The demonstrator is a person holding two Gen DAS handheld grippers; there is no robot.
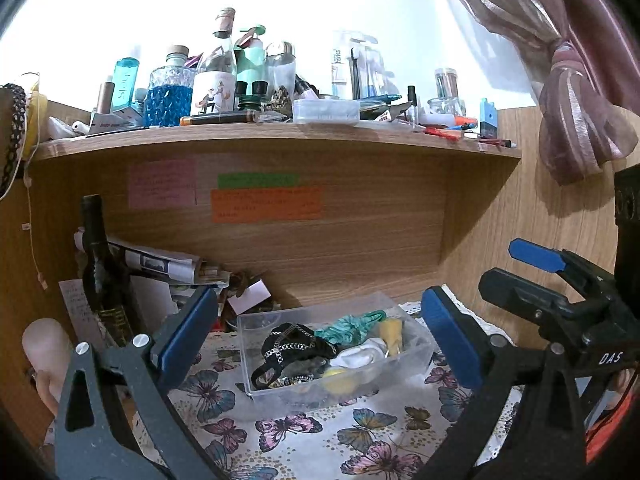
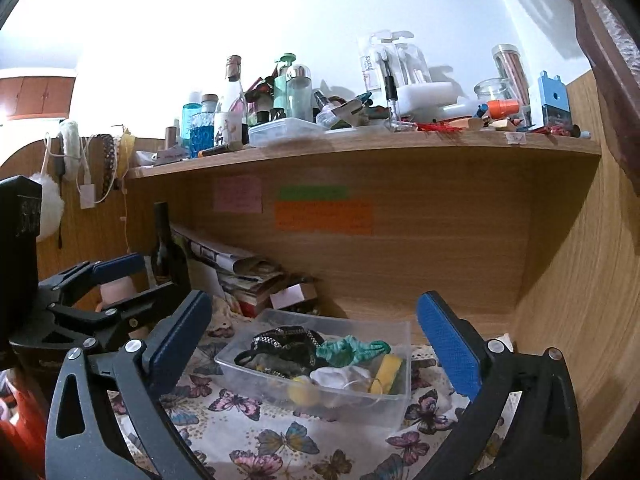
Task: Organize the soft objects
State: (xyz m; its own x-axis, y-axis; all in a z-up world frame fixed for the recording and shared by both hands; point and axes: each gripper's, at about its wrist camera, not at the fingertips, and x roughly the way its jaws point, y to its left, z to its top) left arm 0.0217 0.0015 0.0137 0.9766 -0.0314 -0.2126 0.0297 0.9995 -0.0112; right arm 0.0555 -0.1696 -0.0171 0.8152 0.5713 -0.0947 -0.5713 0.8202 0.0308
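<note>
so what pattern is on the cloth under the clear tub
Colourful butterflies on white cloth, clearest in the left wrist view.

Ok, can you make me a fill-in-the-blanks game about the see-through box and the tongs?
1. The clear plastic box sits on a cloth printed with ____.
2. The tangled cord inside the box is coloured ____.
3. Both the left tongs and the right tongs are wide ____ and hold nothing.
4. The dark glass bottle stands to the ____ of the box.

Missing words: butterflies; green; open; left

A wooden alcove with a cluttered shelf (image 1: 276,136) under a bright white wall (image 2: 280,8); mauve curtain (image 1: 576,112) at the bench's right edge.
</note>
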